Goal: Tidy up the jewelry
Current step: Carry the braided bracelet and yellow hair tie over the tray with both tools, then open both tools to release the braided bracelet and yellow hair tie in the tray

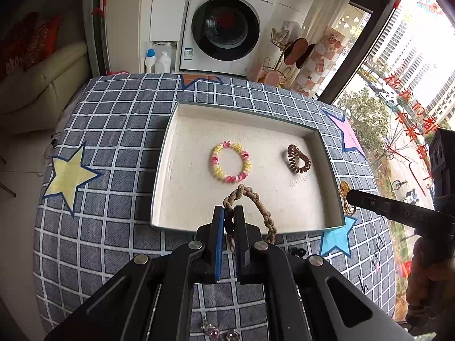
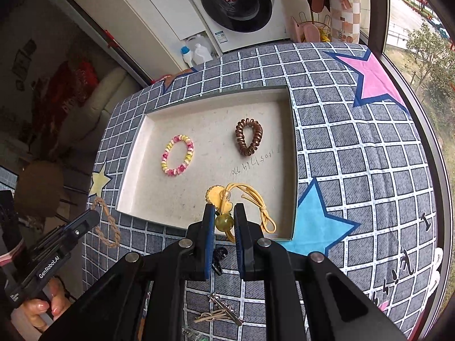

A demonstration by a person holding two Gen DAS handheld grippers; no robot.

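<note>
We hold our left gripper (image 1: pixel 229 211) closed on a brown braided loop (image 1: pixel 256 199), which hangs from the fingers above the near edge of the white tray (image 1: pixel 184 199). Our right gripper (image 2: pixel 224 210) is closed on a yellow hair tie (image 2: pixel 250 199), pressing its green bead, also above the near edge of the tray. Inside the tray lie a pink and yellow spiral ring (image 1: pixel 230 162) and, well apart from it, a brown spiral ring (image 1: pixel 298 159). The tray rests on the checked cloth (image 1: pixel 113 130).
</note>
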